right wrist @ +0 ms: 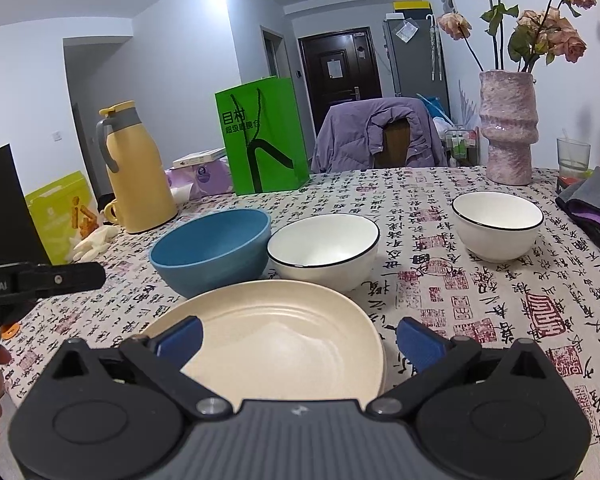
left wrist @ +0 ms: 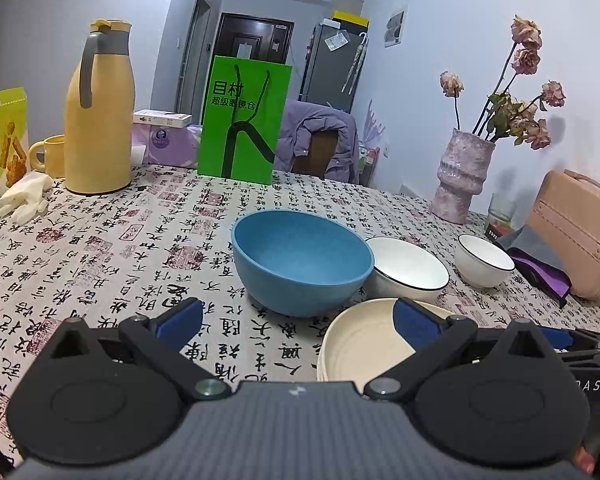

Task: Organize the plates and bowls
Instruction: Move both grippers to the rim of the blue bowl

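On the calligraphy-print tablecloth stand a blue bowl [left wrist: 302,260] [right wrist: 212,252], a white bowl with a black rim [left wrist: 408,268] [right wrist: 324,252] just right of it, and a smaller white bowl [left wrist: 484,260] [right wrist: 498,224] further right. A cream plate [left wrist: 364,344] [right wrist: 276,340] lies in front of them; a second rim seems to show under it. My left gripper [left wrist: 296,320] is open and empty in front of the blue bowl, its right finger over the plate's edge. My right gripper [right wrist: 298,342] is open, with the plate low between its fingers.
At the back left are a yellow thermos jug [left wrist: 98,120], a mug [left wrist: 50,156], white gloves [left wrist: 22,198] and a green paper bag [left wrist: 242,120]. A pink vase of dried roses [right wrist: 508,128], a glass [right wrist: 572,156], dark cloths [right wrist: 592,208] and a pink case [left wrist: 576,232] crowd the right.
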Demonstrator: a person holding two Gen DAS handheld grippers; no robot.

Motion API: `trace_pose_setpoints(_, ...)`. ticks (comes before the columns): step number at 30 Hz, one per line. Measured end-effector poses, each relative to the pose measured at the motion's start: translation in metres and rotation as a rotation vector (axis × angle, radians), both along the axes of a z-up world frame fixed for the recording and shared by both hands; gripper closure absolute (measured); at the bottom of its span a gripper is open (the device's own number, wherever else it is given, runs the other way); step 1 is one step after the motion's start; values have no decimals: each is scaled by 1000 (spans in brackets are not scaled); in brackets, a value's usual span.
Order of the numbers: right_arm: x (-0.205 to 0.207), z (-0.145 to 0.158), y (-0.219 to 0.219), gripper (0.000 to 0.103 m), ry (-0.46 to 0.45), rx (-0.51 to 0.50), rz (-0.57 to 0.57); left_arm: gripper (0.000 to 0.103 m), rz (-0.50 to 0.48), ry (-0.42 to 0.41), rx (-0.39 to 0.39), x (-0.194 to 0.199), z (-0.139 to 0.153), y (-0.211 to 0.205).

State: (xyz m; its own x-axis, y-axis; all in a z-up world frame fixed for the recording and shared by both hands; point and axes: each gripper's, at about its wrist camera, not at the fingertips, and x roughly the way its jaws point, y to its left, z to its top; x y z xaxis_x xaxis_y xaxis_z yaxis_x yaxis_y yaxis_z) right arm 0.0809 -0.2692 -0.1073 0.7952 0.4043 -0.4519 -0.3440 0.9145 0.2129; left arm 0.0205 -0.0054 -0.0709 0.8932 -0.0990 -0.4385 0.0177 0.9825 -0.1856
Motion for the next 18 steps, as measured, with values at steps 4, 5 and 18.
trace_pose_setpoints(4, 1, 2, 0, 0, 1, 5, -1, 0, 4, -4, -2, 0, 1, 3)
trace_pose_setpoints(5, 1, 2, 0, 0, 1, 6, 0, 0, 5, -4, -2, 1, 1, 3)
trace_pose_setpoints(18, 8, 3, 2, 0, 12, 13, 1, 0, 23, -6, -16, 3, 1, 17)
